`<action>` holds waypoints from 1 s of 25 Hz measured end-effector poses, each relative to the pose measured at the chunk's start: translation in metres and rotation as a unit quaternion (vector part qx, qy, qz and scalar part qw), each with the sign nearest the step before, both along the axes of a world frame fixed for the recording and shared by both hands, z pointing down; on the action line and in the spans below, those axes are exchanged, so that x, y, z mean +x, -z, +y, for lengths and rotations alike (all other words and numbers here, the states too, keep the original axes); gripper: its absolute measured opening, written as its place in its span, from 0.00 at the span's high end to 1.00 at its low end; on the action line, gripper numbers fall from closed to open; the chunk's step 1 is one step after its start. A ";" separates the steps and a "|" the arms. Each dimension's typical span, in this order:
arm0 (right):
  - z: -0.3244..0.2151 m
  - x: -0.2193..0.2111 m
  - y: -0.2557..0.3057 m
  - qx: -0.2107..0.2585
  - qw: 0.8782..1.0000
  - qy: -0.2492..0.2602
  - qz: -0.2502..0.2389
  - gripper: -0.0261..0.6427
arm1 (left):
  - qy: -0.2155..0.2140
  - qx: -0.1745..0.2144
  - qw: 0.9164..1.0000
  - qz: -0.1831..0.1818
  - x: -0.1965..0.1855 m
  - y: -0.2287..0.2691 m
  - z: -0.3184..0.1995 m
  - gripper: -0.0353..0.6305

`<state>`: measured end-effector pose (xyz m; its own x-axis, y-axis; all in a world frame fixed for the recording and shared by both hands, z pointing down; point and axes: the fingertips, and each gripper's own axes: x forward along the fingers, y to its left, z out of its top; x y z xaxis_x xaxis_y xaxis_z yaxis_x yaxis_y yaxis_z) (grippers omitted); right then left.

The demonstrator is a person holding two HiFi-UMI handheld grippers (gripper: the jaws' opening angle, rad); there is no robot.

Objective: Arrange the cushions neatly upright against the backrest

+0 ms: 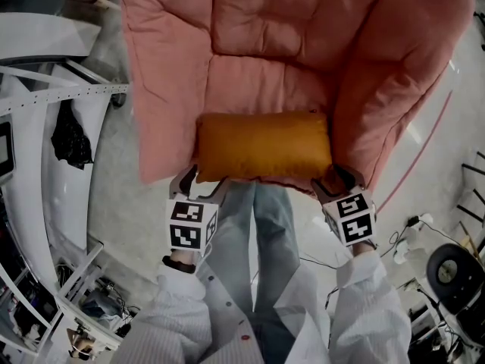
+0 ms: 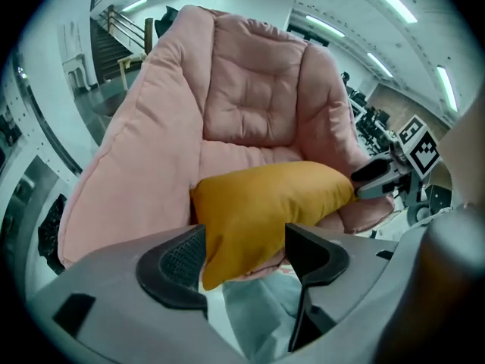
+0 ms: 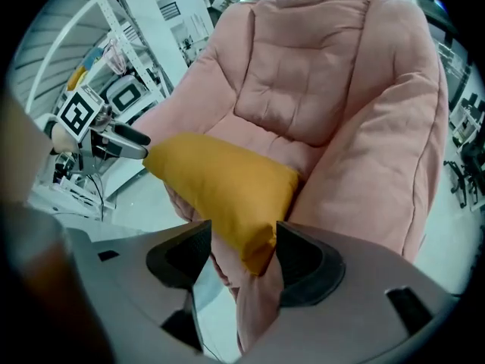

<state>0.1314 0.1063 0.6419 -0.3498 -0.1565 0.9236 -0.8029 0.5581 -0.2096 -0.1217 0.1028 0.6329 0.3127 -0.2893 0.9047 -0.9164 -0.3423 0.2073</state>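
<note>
An orange cushion [image 1: 264,146] lies lengthwise across the front of the seat of a big pink armchair [image 1: 265,29], well short of the backrest. My left gripper [image 1: 201,184] is at the cushion's near left corner. In the left gripper view that corner of the cushion [image 2: 265,203] sits between the spread jaws of the left gripper [image 2: 246,252], and the right pad stands clear of it. My right gripper [image 1: 337,179] is at the near right corner. There the cushion [image 3: 220,184] pokes loosely between the wide jaws of the right gripper [image 3: 242,249].
White metal racking [image 1: 45,89] with a black cloth [image 1: 70,139] hanging on it stands left of the chair. Cables and a round black object [image 1: 455,268] lie on the floor at the right. The person's legs [image 1: 265,233] are right in front of the seat.
</note>
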 end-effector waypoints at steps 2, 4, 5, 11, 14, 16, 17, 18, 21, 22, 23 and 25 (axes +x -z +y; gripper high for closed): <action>0.002 0.000 -0.006 -0.006 1.000 0.012 0.015 0.62 | -0.012 -0.014 1.000 -0.010 -0.001 -0.009 0.006 0.47; 0.004 0.002 -0.012 -0.010 0.999 0.019 0.028 0.62 | -0.022 -0.023 0.999 -0.018 0.000 -0.016 0.011 0.46; 0.004 0.002 -0.015 -0.012 0.999 0.021 0.032 0.62 | -0.026 -0.026 0.999 -0.020 0.000 -0.018 0.012 0.46; 0.003 0.005 -0.021 -0.015 0.998 0.022 0.056 0.62 | -0.049 -0.047 0.997 -0.039 -0.003 -0.031 0.019 0.46; 0.003 0.004 -0.022 -0.013 0.997 0.030 0.067 0.62 | -0.053 -0.053 0.996 -0.045 -0.003 -0.038 0.020 0.46; 0.003 0.003 -0.022 -0.010 0.997 0.039 0.070 0.62 | -0.051 -0.057 0.996 -0.042 -0.002 -0.040 0.020 0.47; 0.003 0.003 -0.021 -0.007 0.997 0.042 0.070 0.63 | -0.051 -0.058 0.996 -0.040 -0.002 -0.040 0.019 0.48; 0.003 0.002 -0.020 -0.003 0.996 0.045 0.071 0.63 | -0.051 -0.059 0.996 -0.038 -0.001 -0.039 0.019 0.50; 0.001 0.003 -0.018 0.007 0.996 0.053 0.076 0.74 | -0.054 -0.060 0.996 -0.033 -0.001 -0.038 0.017 0.56; 0.000 0.003 -0.018 0.007 0.996 0.055 0.077 0.78 | -0.054 -0.061 0.996 -0.031 -0.001 -0.037 0.017 0.58; 0.000 0.002 -0.019 0.005 0.996 0.054 0.076 0.80 | -0.054 -0.061 0.996 -0.029 -0.001 -0.037 0.016 0.60; -0.002 0.001 -0.018 0.000 0.996 0.050 0.071 0.85 | -0.050 -0.061 0.997 -0.026 -0.001 -0.036 0.015 0.63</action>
<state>0.1321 0.1044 0.6599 -0.2293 -0.1273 0.9650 -0.7650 0.6366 -0.0978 -0.1223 0.1174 0.6685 0.2865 -0.1458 0.9469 -0.8896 -0.4075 0.2064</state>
